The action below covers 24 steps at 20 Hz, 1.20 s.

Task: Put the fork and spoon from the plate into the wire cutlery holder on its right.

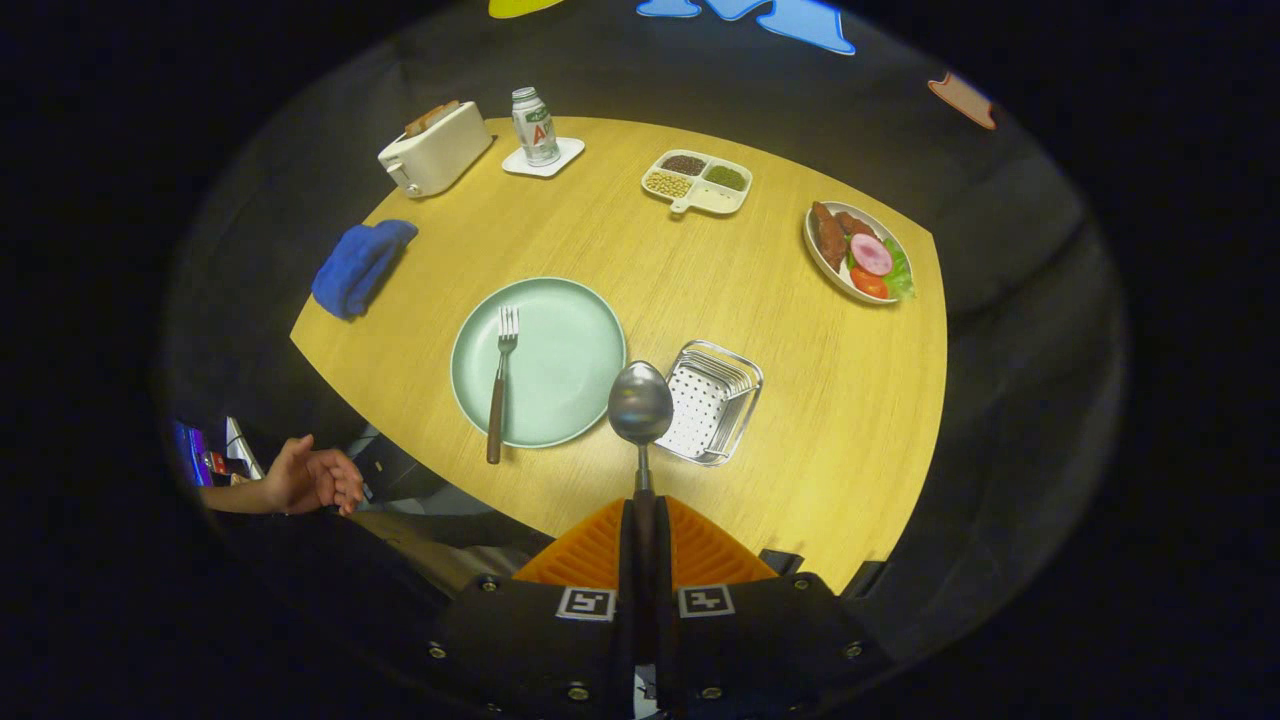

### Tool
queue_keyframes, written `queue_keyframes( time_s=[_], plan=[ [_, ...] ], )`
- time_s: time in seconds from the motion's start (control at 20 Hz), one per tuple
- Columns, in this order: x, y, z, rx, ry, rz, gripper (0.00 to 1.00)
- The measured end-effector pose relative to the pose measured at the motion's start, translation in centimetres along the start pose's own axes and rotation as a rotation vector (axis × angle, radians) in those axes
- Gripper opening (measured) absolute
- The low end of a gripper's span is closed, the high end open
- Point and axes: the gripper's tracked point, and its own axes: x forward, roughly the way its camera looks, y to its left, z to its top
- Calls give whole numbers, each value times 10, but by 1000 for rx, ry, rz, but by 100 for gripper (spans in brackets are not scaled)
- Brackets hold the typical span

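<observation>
Both orange fingers (600, 550) of gripper (643, 540) closed on spoon (640, 410) handle, bowl raised between plate (560, 350) and wire cutlery holder (712, 402); fork (500, 385) left on plate.

Spoon (640, 405) clamped in gripper (642, 520) at lower centre, bowl between green plate (570, 385) with fork (501, 380) and wire cutlery holder (712, 402).

pale green plate (560, 370), blue cloth (360, 268)
</observation>
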Motion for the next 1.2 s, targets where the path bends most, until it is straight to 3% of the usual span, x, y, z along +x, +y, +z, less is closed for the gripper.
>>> queue_keyframes(
  time_s=[0.8, 1.2],
  plan=[
    [88, -28, 12, -10, 300, -36, 9],
    [99, -39, 24, -55, 367, -41, 9]
  ],
)
